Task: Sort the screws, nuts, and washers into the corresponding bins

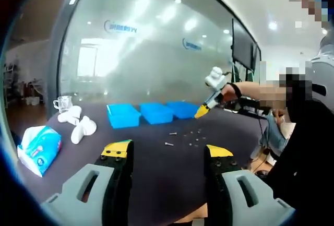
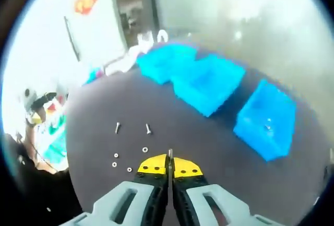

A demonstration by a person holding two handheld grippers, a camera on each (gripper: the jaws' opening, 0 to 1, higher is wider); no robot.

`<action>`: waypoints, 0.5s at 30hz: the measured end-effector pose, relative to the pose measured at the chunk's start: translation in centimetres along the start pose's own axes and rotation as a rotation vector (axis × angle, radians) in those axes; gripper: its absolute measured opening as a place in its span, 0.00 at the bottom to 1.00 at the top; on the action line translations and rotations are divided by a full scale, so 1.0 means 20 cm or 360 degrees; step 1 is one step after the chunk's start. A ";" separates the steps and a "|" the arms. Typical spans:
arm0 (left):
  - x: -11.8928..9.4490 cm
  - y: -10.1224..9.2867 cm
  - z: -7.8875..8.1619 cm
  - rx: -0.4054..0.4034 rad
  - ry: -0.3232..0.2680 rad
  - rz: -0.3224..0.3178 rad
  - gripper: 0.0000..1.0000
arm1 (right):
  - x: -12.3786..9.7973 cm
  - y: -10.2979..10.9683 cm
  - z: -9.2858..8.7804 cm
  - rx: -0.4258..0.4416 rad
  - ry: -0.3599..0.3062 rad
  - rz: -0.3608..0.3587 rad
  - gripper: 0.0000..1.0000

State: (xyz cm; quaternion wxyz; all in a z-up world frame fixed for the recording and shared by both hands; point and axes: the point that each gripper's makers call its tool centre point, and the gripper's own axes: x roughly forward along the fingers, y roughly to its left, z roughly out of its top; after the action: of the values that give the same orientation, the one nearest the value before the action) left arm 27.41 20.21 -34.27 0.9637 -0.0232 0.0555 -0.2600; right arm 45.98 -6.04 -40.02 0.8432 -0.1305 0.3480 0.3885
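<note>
On the dark worktop (image 2: 209,142), my right gripper (image 2: 169,159) pinches a screw (image 2: 170,154) near the blue bins (image 2: 209,85); left gripper (image 1: 168,150) gapes. A thin hold risks dropping it.

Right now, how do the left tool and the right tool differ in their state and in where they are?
The left tool stands open and empty; the right tool is shut on a screw that pokes out between its tips. The left tool hangs at the near table edge, far from the blue bins; the right tool is out over the dark table, close to the bins. Both have yellow tips and grey bodies.
</note>
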 end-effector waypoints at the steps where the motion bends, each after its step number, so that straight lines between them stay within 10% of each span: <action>1: 0.00 0.00 0.01 0.0001 -0.0004 0.0001 0.53 | -0.03 -0.01 0.00 0.0014 -0.0052 -0.0030 0.00; 5: 0.01 0.00 0.02 0.0015 -0.0010 0.0005 0.53 | -0.15 -0.06 0.02 -0.0082 -0.0279 -0.0156 0.00; 15: 0.02 -0.01 0.03 0.0026 -0.0012 -0.0009 0.53 | -0.44 -0.09 0.03 0.0172 -0.0861 -0.0567 0.00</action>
State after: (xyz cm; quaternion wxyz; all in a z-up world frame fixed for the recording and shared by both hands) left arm 27.76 19.82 -33.68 0.9634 -0.0165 0.0498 -0.2630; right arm 43.54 -11.93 -33.62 0.9655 -0.0364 0.1033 0.2364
